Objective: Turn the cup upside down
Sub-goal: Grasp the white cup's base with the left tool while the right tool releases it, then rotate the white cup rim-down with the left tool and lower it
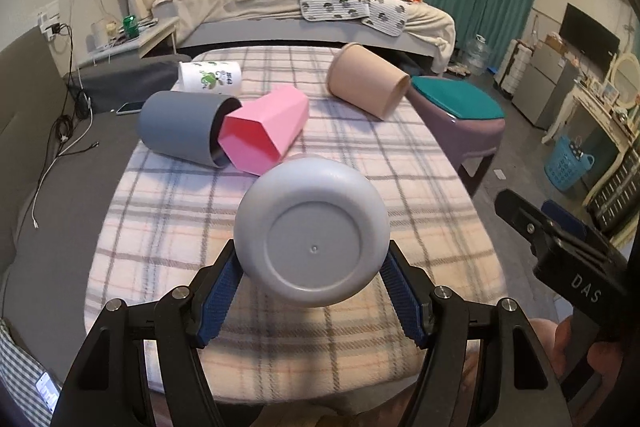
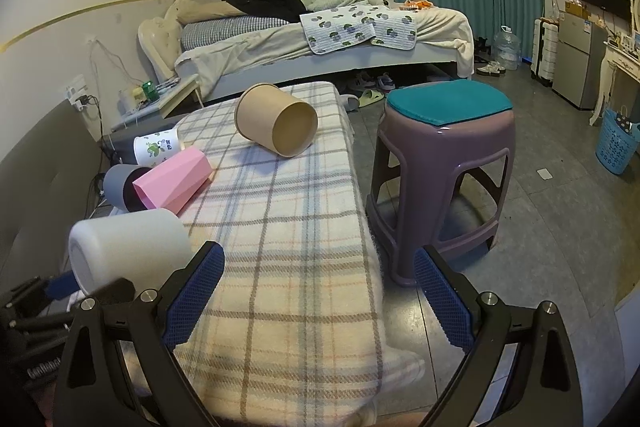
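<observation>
A pale grey cup [image 1: 312, 233] lies on its side with its base toward the left wrist camera, between the blue pads of my left gripper [image 1: 312, 287], which is shut on it above the plaid cloth [image 1: 168, 219]. The same cup [image 2: 128, 247] shows at the left in the right wrist view. My right gripper [image 2: 316, 299] is open and empty over the table's near right edge. On the cloth lie a pink faceted cup [image 1: 266, 129], a dark grey cup [image 1: 182, 129], a beige cup [image 1: 368, 85] and a white printed cup [image 1: 210, 77], all on their sides.
A purple stool [image 2: 440, 183] with a teal cushion stands right of the table. A bed [image 2: 320, 39] runs along the back. A blue basket [image 2: 616, 143] sits far right. A phone [image 1: 130, 107] and cables lie on the left.
</observation>
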